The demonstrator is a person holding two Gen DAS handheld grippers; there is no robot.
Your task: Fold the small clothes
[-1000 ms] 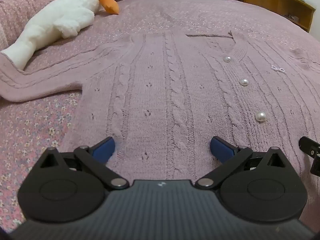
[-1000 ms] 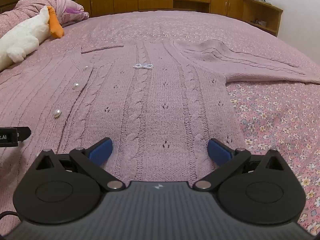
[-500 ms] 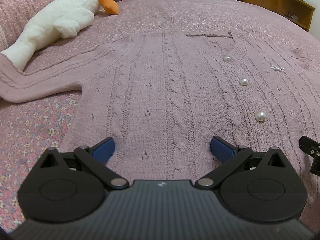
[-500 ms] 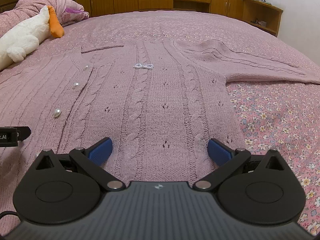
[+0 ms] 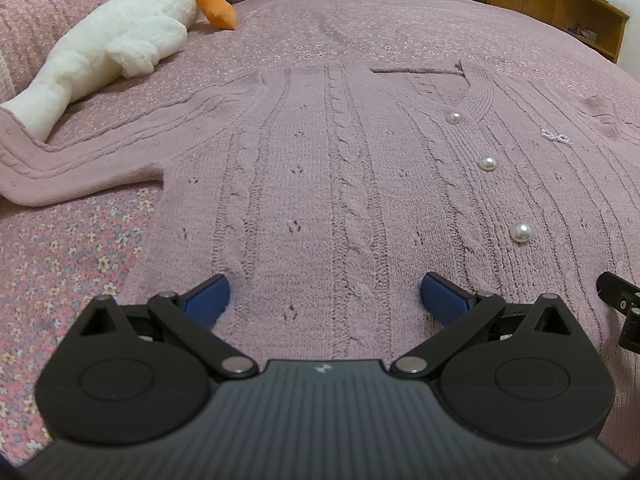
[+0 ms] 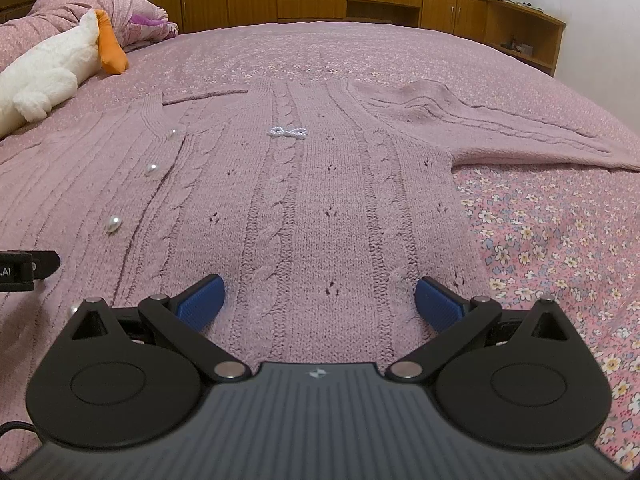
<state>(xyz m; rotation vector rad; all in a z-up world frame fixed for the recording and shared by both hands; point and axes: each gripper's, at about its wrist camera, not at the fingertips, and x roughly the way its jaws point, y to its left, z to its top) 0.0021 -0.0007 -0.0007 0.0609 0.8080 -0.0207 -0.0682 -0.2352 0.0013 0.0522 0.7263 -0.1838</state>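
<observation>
A mauve cable-knit cardigan [image 5: 320, 168] [image 6: 304, 200] with pearl buttons [image 5: 488, 164] lies flat, front up, on the bed, both sleeves spread out sideways. My left gripper [image 5: 326, 298] hovers open over the hem on the garment's left half, blue pads [image 5: 208, 298] wide apart with nothing between them. Open as well, my right gripper [image 6: 320, 300] sits over the hem on the right half, near the side edge. A small beaded bow [image 6: 287, 132] decorates the right chest. The hem itself is hidden under both grippers.
A white plush goose [image 5: 116, 48] [image 6: 44, 76] with an orange beak lies at the far left, beside the left sleeve [image 5: 80, 160]. The floral bedspread [image 6: 560, 248] surrounds the garment. Wooden cabinets [image 6: 360, 0] line the far wall. The other gripper's tip [image 5: 620, 300] shows at the edge.
Both grippers have stayed open over the hem. The views have barely shifted, and the cardigan has not moved.
</observation>
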